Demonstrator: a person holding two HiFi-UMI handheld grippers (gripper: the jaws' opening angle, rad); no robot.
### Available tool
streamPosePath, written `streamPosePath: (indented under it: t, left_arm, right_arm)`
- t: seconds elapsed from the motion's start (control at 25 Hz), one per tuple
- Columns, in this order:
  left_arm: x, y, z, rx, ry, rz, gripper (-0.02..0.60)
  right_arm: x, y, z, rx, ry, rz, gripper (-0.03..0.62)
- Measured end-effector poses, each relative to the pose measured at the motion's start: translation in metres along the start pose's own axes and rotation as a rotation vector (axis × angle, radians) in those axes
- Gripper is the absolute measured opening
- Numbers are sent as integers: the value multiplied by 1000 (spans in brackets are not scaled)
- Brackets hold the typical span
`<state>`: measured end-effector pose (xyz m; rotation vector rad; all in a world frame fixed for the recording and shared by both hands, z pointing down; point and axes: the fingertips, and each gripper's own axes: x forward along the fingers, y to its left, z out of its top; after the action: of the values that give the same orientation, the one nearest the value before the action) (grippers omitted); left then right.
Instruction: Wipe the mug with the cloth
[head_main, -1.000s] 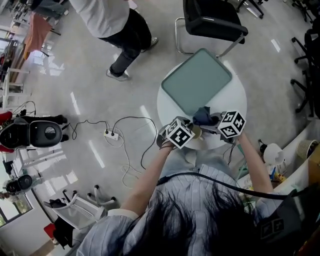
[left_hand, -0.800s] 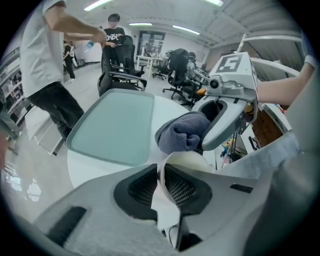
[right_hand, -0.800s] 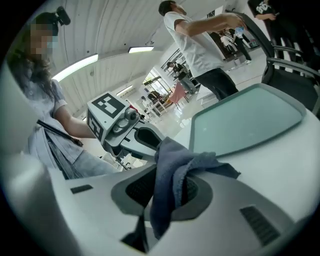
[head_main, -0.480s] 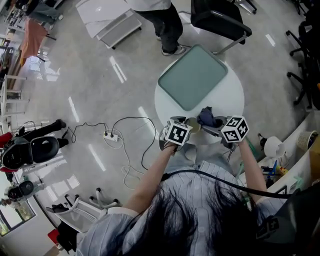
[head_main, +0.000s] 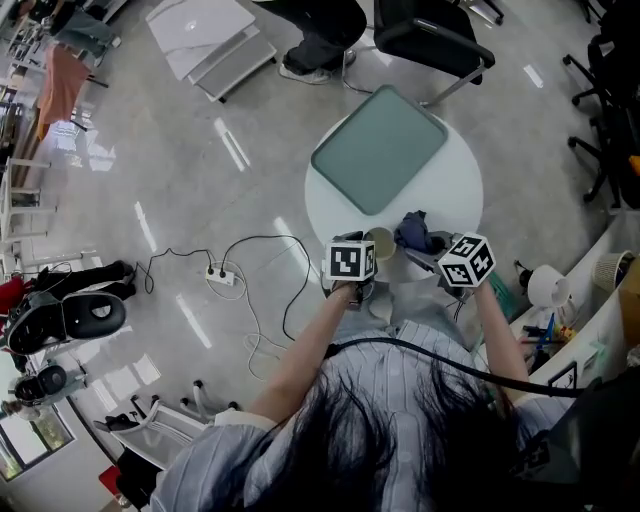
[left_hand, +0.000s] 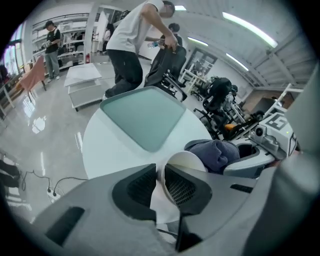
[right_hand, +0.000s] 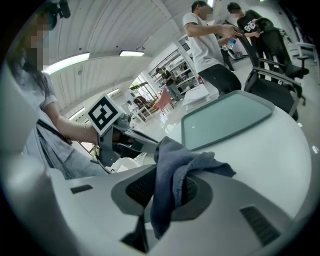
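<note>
Since one second ago, the left gripper (head_main: 368, 254) has rolled, so its marker cube now shows a square face to the head camera and not a tilted one. The standing person (head_main: 318, 30) has shifted to the top edge of the head view. Both grippers stay at the near edge of the table (head_main: 462, 188).

In the left gripper view, the left gripper (left_hand: 160, 181) has its jaws nearly together, pinching the wall of the white mug (left_hand: 184, 161) between them. The mug (head_main: 379, 243) shows a round mouth to the head camera, so its long axis stands about upright. Whether its base rests on the table cannot be told.

The right gripper (right_hand: 167, 192) has its jaws pressed on the blue cloth (right_hand: 170, 167), which hangs down between them. The cloth (left_hand: 214, 153) lies against the far side of the mug's mouth.

Further out, the round white table (left_hand: 107, 145) carries a grey-green tray (left_hand: 145, 117), well apart from the mug. Around it is a glossy grey floor (head_main: 150, 130) with a power strip (head_main: 222, 275) on a cable, and a black chair (head_main: 425, 35) behind the table.
</note>
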<state>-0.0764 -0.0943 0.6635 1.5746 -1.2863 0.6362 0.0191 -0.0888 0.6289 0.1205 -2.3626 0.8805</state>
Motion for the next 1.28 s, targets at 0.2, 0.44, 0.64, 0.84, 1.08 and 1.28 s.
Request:
streamPosePath:
  t: [0.2,0.44,0.64,0.84,1.08,1.28]
  left_arm:
    - [-2,5,-5,-234,-49,-10,58]
    - [-1,-1,-12,-379,-71,-18,60]
    - [0,-9,-16,-610,-95,-68,60]
    - [1,-12,-18,-733,-116,-60,60]
    - [3,-14,-18,-772,-130,-82,61]
    - [3,-29,-18,-397,-62,-140,109]
  right_arm:
    - [-3,0,-6,50,-43,-60,80]
    - [1,1,-14,119,-101,-102,80]
    - [0,0,-9,196,-170,-134,80]
    - [1,4,-10,204,-184,-144,80]
    - [4,10,-14,205,-184,-157,80]
    - [-1,10,-23,210,-199,-174,80]
